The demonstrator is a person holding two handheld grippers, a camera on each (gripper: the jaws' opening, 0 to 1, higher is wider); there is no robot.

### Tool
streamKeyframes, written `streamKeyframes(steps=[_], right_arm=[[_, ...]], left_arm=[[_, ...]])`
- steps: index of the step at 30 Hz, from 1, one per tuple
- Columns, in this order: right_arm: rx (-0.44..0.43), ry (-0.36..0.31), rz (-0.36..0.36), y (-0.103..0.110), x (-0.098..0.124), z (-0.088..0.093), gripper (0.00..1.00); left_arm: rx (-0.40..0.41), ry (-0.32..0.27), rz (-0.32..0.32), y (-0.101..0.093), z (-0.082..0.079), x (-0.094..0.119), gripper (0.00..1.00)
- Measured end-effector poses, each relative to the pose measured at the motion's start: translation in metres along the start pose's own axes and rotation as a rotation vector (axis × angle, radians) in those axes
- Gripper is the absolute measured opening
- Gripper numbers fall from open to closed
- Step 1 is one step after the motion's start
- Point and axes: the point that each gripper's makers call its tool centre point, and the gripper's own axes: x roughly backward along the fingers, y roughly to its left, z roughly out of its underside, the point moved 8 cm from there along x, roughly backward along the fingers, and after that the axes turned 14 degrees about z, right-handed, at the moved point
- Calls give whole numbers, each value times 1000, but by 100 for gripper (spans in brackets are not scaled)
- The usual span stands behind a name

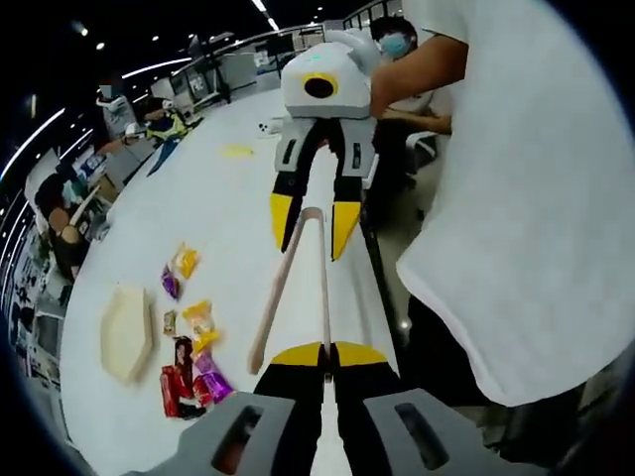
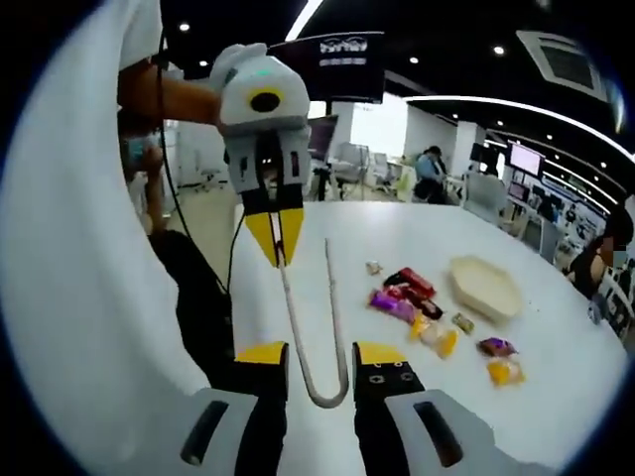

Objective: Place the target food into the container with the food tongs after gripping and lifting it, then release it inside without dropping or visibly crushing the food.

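snack packets [image 1: 189, 347]: print too small to read | tongs [image 1: 298, 288]: bend hidden behind left claw [image 1: 327, 349] tips | desk [image 2: 556, 397]: far side cut by view edge | background people: blurred, small | hexagonal container [image 2: 484, 286]: inside cannot be told

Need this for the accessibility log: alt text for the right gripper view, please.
The food tongs stretch between two yellow-tipped grippers: the right gripper brackets their bent end at the bottom, and the left gripper, reaching in from above, pinches one arm's tip. On the white table to the right lie scattered wrapped snacks and a pale hexagonal container.
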Motion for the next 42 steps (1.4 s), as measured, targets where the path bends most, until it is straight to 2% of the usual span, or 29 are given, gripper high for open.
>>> streamKeyframes(steps=[2,6,9,12,13,14,15,16,17,18,21,22,23,24,25,27,28,29,30,31,33,34,39,41,42], right_arm=[[15,7,-11,1,-1,-1,21],[141,65,-5,3,-6,0,17],[113,72,-2,1,-6,0,16],[99,69,0,-1,-4,-2,15],[84,64,1,-3,-2,-2,15],[74,61,-1,-4,-2,-2,15],[66,58,-1,-5,-1,-2,15],[56,53,-1,-6,0,-1,15],[51,52,-2,-7,1,-1,15],[5,36,-1,-8,2,-2,15],[-98,4,-2,-12,6,-1,15],[-112,2,-2,-13,7,1,15],[-118,3,-5,-14,7,1,15],[-144,-7,-13,-14,8,2,15],[-183,-23,-24,-14,9,3,15],[-222,-38,-44,-13,10,2,15],[-250,-68,-58,-12,12,0,15],[-261,-74,-63,-12,13,0,16],[-311,-88,-87,-11,14,-2,16],[-322,-98,-85,-12,14,-2,16],[-372,-121,-114,-9,15,-4,16],[-377,-124,-116,-9,15,-4,16],[-442,-151,-177,-4,13,-8,16],[-463,-157,-183,-5,13,-9,16],[-502,-175,-212,-4,13,-11,16]], left_arm=[[-16,21,-4,1,0,-1,0],[-27,42,-9,3,0,-3,0],[-34,36,-30,5,2,-2,0],[-21,-19,-61,8,2,1,2],[0,-57,-81,9,3,2,3],[33,-93,-70,7,3,2,5],[85,-151,-72,7,2,4,9],[108,-190,-87,7,2,5,18],[111,-204,-98,8,2,6,24],[126,-231,-128,8,4,8,27],[195,-285,-152,7,12,10,30],[246,-338,-166,7,17,10,31],[269,-354,-166,6,18,10,33],[331,-415,-162,6,20,11,36],[390,-520,-163,7,20,13,39],[452,-615,-148,6,19,14,48],[480,-714,-169,9,19,17,51],[491,-734,-172,9,20,17,53],[547,-802,-150,9,21,17,55],[554,-854,-134,9,20,17,54],[552,-908,-97,7,14,17,51],[553,-920,-91,7,12,17,51],[574,-1068,-51,9,0,18,47],[574,-1082,-51,9,0,17,43],[579,-1093,-52,10,1,17,40]])
